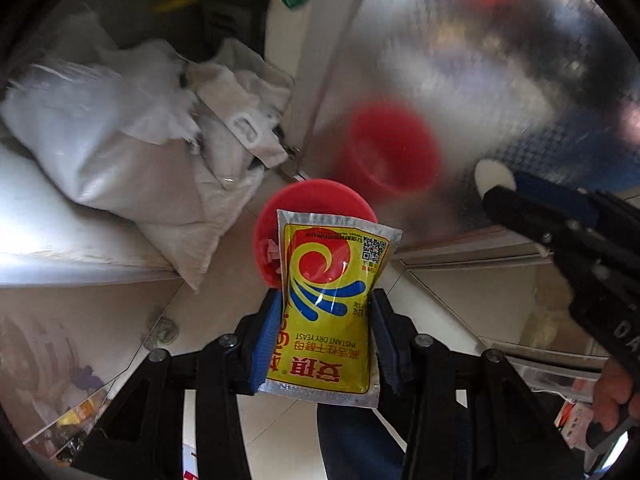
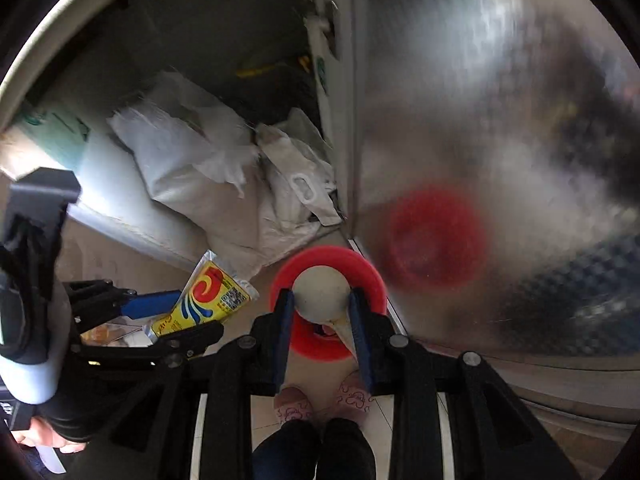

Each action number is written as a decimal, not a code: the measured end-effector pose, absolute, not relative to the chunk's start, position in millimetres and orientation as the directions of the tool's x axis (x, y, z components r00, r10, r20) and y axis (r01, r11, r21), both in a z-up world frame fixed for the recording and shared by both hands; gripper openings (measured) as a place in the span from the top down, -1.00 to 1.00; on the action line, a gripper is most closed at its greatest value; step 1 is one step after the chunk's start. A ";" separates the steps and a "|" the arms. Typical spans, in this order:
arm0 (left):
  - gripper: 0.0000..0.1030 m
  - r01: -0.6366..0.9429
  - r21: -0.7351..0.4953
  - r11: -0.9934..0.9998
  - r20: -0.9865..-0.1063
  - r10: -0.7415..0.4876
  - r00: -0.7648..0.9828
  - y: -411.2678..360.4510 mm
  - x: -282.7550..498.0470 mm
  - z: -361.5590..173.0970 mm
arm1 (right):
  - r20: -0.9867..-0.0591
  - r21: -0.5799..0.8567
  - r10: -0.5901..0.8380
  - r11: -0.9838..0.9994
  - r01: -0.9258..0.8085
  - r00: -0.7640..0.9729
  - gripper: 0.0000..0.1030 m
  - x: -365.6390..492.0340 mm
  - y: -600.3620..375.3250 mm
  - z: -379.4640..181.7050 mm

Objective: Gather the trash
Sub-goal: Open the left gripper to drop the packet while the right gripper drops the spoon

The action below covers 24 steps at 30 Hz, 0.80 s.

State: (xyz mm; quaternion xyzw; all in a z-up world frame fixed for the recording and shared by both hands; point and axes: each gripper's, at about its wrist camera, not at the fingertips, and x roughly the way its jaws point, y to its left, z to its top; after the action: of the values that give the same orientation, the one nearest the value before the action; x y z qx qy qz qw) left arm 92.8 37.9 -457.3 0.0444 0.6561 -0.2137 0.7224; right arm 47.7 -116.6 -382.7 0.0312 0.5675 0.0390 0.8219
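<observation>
Yellow foil yeast sachet (image 1: 328, 304) pinched at waist between left gripper (image 1: 326, 344) pads, above red plastic bin (image 1: 280, 216). Light, soft, slippery foil; grip at middle seems right. Right gripper (image 2: 322, 320) jaws pinch pale rounded eggshell-like piece (image 2: 320, 294) over bin; probably fragile.

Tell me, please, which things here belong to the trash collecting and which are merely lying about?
Job:
- yeast packet, in left claw
- eggshell, in right claw
- red bin on the floor below

Lying about:
- white sacks
- steel cabinet front
- pink slippers
</observation>
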 end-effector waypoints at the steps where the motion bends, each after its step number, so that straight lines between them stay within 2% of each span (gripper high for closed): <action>1: 0.18 0.378 -0.217 0.900 -0.966 -0.253 0.046 35.7 92.6 -464.8 | -0.929 0.089 0.091 0.996 -0.025 0.360 0.49 47.3 -118.9 -388.8; 13: 0.08 0.454 -0.202 0.868 -0.973 -0.232 0.009 -0.6 105.5 -509.4 | -0.933 0.079 0.046 0.994 0.079 0.357 0.49 44.5 -152.2 -425.2; 15: -0.02 0.457 -0.211 0.864 -0.972 -0.236 -0.002 -4.3 107.4 -515.7 | -0.933 0.083 0.047 0.993 0.087 0.356 0.49 43.4 -156.7 -427.9; 17: -0.34 0.460 -0.225 0.859 -0.969 -0.245 -0.016 -6.4 108.0 -520.4 | -0.933 0.080 0.041 0.992 0.095 0.357 0.49 42.8 -160.4 -430.1; 19: -0.55 0.462 -0.229 0.857 -0.968 -0.252 -0.012 -8.2 107.2 -523.3 | -0.934 0.082 0.041 0.992 0.100 0.354 0.49 41.5 -162.5 -432.6; 20: -0.60 0.461 -0.226 0.858 -0.968 -0.250 -0.010 -8.3 107.0 -524.5 | -0.935 0.083 0.042 0.991 0.101 0.352 0.49 40.7 -163.9 -433.4; 24: -0.60 0.455 -0.219 0.863 -0.971 -0.239 -0.013 -7.3 108.2 -529.7 | -0.938 0.093 0.052 0.990 0.102 0.342 0.49 41.7 -161.6 -438.2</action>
State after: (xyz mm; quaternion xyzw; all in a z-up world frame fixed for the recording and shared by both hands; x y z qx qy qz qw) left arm 108.2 -7.3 -529.7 0.0809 0.6667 -0.2488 0.6979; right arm 41.7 -161.6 -438.2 0.0675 0.5736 -0.0153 0.8162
